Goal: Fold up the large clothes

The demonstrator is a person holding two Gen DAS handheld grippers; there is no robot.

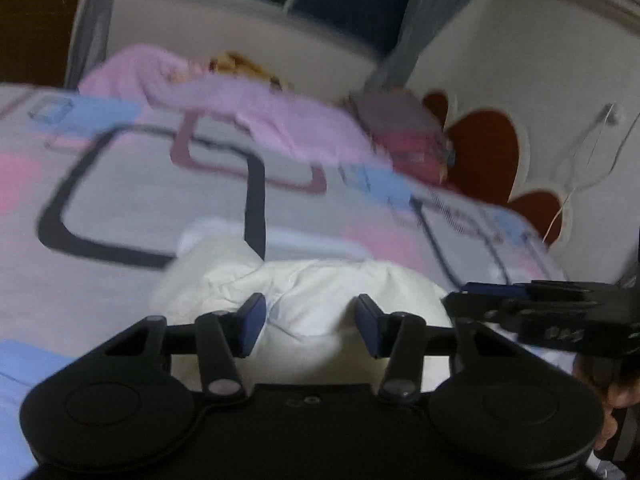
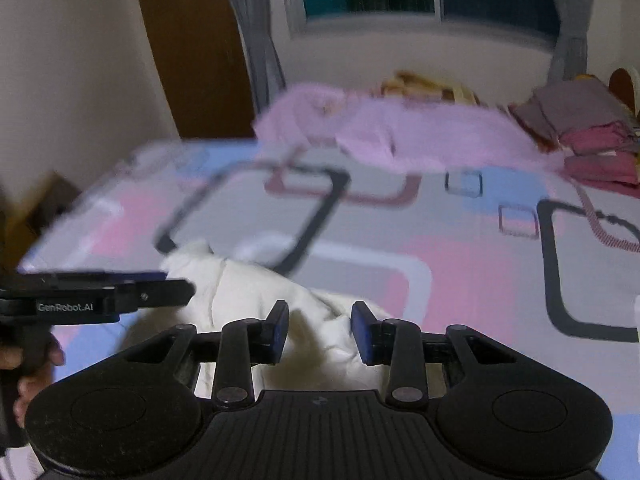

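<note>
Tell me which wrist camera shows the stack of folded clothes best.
The right wrist view: the folded stack at the bed's far right shows separate grey and maroon layers. In the left wrist view the stack is more blurred, its layers smeared.

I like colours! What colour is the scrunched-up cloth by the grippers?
The cloth is creamy white, clearest in the right wrist view.

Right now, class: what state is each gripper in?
Left gripper: open, over the white garment, gripping nothing.
Right gripper: open, over the same white garment, gripping nothing.
</note>
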